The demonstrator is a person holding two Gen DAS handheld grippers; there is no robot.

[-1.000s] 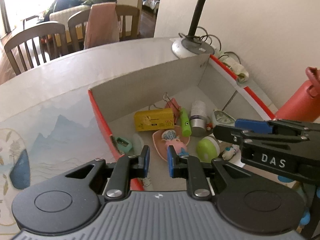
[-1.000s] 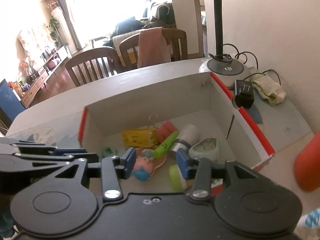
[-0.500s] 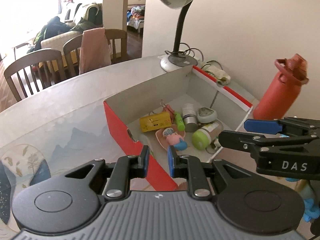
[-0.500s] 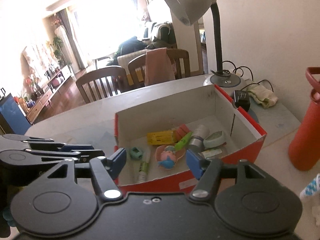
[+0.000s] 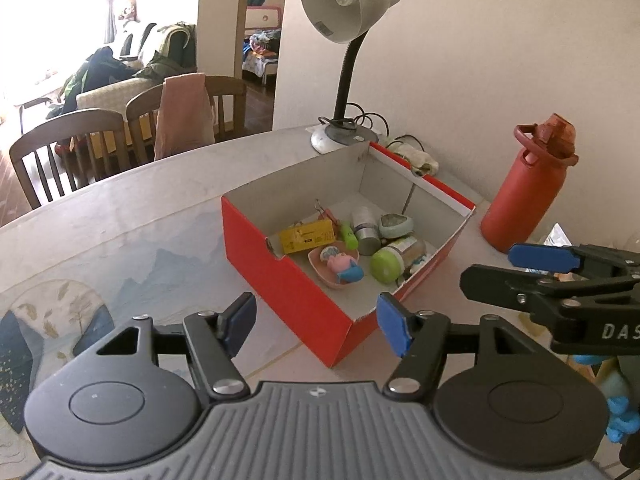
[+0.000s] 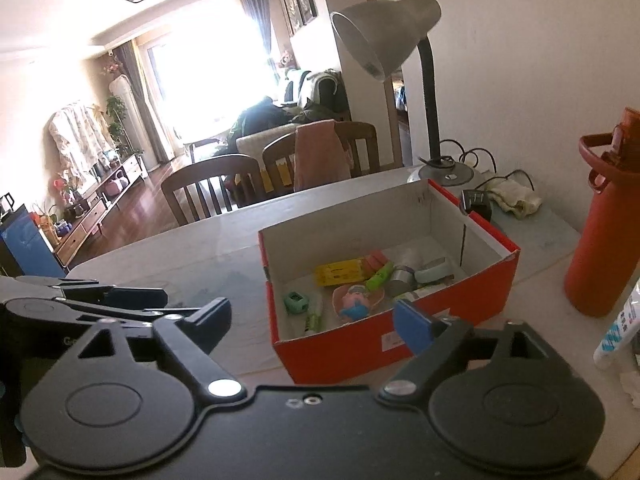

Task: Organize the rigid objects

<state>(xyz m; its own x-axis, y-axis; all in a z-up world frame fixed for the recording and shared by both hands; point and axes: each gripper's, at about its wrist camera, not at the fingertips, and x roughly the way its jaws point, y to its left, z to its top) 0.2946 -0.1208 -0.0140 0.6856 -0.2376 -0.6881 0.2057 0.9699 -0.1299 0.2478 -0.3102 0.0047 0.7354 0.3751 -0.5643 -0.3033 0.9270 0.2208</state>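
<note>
A red cardboard box sits on the table and holds several small items: a yellow box, a green marker, a pink dish with a pig toy, a green-capped jar, a silver cylinder, a teal sharpener. My left gripper is open and empty, raised in front of the box. My right gripper is open and empty, also pulled back from the box; it shows at the right of the left wrist view.
A grey desk lamp stands behind the box by the wall, with cables and a cloth. A red water bottle stands right of the box. Wooden chairs line the table's far edge.
Both grippers have drawn back and up from the box, which now looks smaller. Both sets of jaws have opened wider.
</note>
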